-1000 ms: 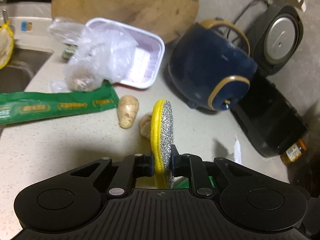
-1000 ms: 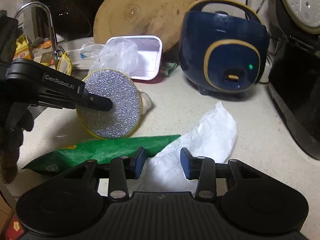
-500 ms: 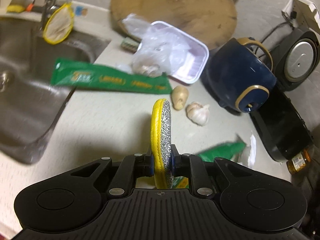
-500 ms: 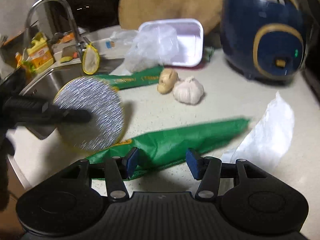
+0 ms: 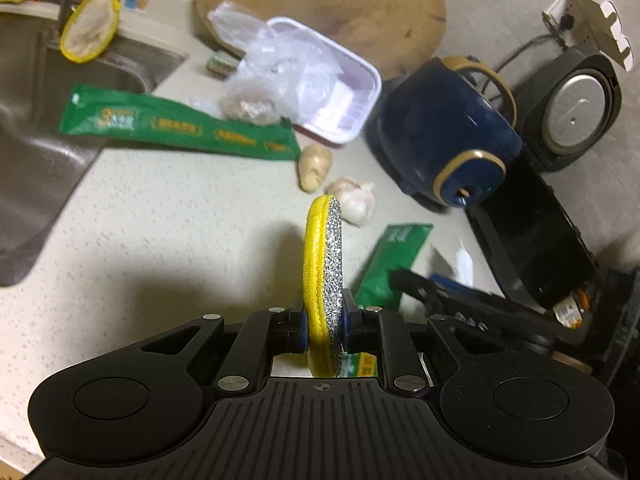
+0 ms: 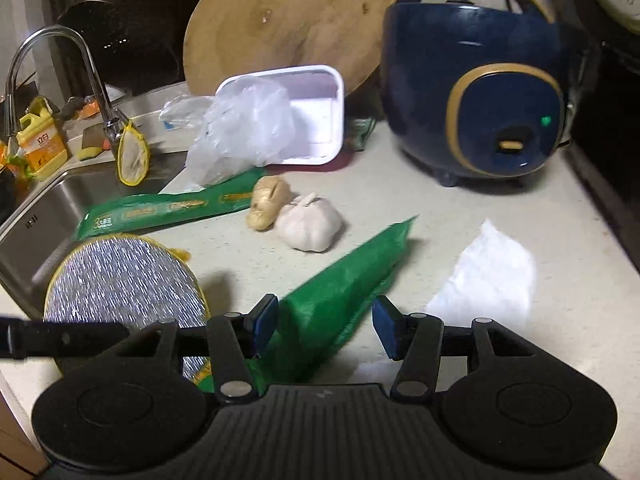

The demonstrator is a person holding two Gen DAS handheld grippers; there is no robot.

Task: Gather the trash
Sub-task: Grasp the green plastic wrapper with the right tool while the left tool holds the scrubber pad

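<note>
Left gripper (image 5: pixel 323 330) clamps a round scrubber (image 5: pixel 323 280) edge-on above bare counter (image 5: pixel 180 240) beside the sink (image 5: pixel 36 152). Right gripper (image 6: pixel 324 330), jaws just widened, straddles a green wrapper (image 6: pixel 344 280) unpinched.

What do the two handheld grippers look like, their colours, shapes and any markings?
Both match: the left gripper and right gripper have matte black plastic bodies with a ribbed centre panel, round raised discs on either side, silver screw heads on angled linkage arms, and blue pads on the fingertips. No cables, lettering or sleeves show.

right gripper (image 6: pixel 324 330) fingers just opened wider, now straddling the near green wrapper (image 6: pixel 340 292); scouring pad (image 5: pixel 324 268) carried toward the sink (image 5: pixel 24 152)
</note>
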